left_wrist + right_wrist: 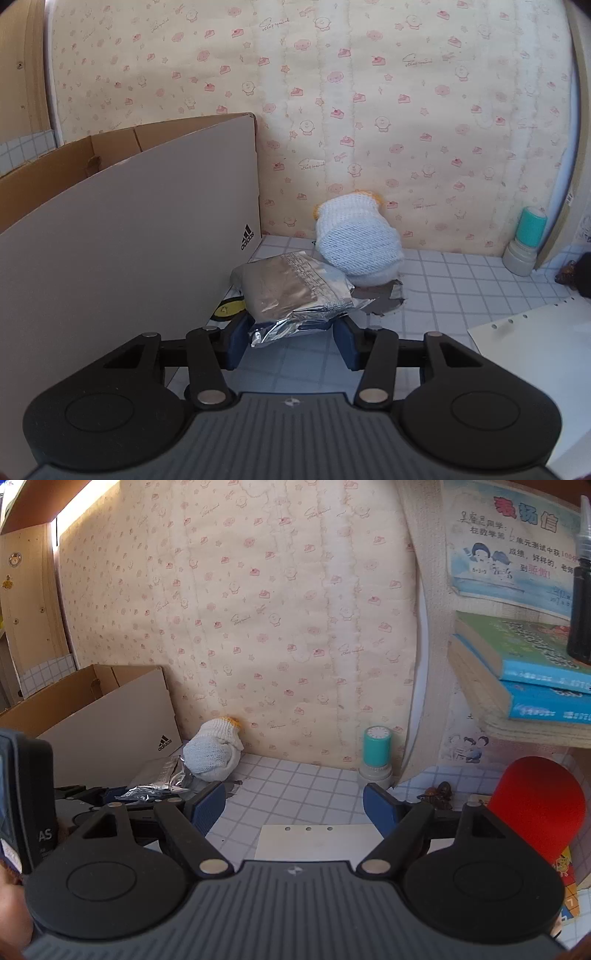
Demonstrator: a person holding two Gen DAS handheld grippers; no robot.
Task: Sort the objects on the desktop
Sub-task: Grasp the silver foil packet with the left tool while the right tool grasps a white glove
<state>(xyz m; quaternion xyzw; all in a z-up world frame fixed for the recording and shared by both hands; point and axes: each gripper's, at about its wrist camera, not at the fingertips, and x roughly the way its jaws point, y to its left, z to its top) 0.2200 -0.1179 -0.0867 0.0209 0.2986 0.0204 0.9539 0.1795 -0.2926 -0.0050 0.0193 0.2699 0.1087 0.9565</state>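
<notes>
A crumpled silver foil packet (291, 295) lies by the shoe box, and its near end sits between the blue pads of my left gripper (293, 325), which press on both its sides. The right wrist view shows the same packet (155, 781) over the left gripper's fingers (92, 797). Behind the packet, a pale blue and white knitted bundle (358, 243) with an orange edge leans on the wall. My right gripper (293, 794) is open and holds nothing; it hovers above a white punched sheet (314, 842).
A grey adidas shoe box (147, 240), lid open, fills the left side. A teal stamp (376, 753) stands at the wall, with a small brown figurine (437, 794) beside it. A red paddle (539, 805) lies at the right under a shelf of books (535, 672).
</notes>
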